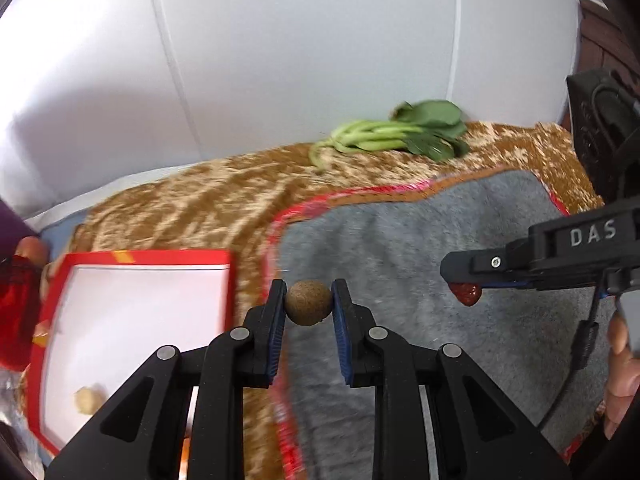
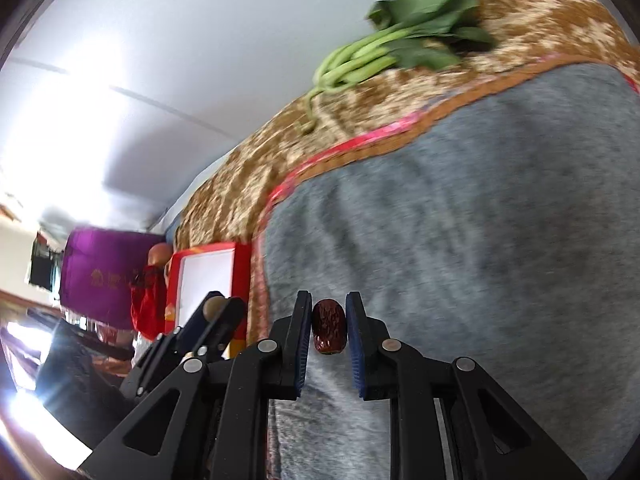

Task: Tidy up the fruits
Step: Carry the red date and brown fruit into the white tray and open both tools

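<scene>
Left wrist view, left to right: red-rimmed white tray (image 1: 150, 258) at lower left, one pale fruit (image 1: 89, 400) inside; left tongs (image 1: 308, 303) clamped on a round brown fruit (image 1: 308, 302) at centre; leafy greens (image 1: 394, 132) above; right tongs (image 1: 466, 286) gripping a red date (image 1: 465, 294) over the grey mat (image 1: 420, 232).

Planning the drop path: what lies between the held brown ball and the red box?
Only a strip of brown patterned cloth separates the ball from the red box; the left wrist view shows it.
</scene>
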`<action>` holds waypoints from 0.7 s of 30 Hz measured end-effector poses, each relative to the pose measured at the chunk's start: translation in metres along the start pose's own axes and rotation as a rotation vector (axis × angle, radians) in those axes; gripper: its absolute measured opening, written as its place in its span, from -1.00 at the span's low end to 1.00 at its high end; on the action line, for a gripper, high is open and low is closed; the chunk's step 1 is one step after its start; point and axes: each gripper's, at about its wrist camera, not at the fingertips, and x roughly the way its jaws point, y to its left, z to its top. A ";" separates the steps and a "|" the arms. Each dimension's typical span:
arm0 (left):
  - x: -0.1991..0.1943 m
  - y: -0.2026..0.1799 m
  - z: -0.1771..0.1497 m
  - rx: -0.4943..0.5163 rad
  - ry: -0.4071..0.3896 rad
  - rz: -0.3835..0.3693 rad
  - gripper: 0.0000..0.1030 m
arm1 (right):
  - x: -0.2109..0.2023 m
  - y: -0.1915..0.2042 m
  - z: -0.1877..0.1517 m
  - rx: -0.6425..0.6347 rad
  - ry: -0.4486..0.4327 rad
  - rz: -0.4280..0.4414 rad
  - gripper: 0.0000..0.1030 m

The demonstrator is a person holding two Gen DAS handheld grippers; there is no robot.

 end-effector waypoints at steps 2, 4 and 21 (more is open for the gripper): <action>-0.013 0.019 -0.007 -0.033 -0.010 0.033 -0.60 | 0.006 0.017 -0.005 -0.040 -0.004 0.028 -0.66; -0.027 0.041 -0.016 -0.078 -0.025 0.068 -0.60 | 0.012 0.035 -0.011 -0.089 -0.011 0.054 -0.66; -0.051 0.140 -0.079 -0.194 0.030 0.251 -0.60 | 0.074 0.143 -0.089 -0.391 0.066 0.191 -0.66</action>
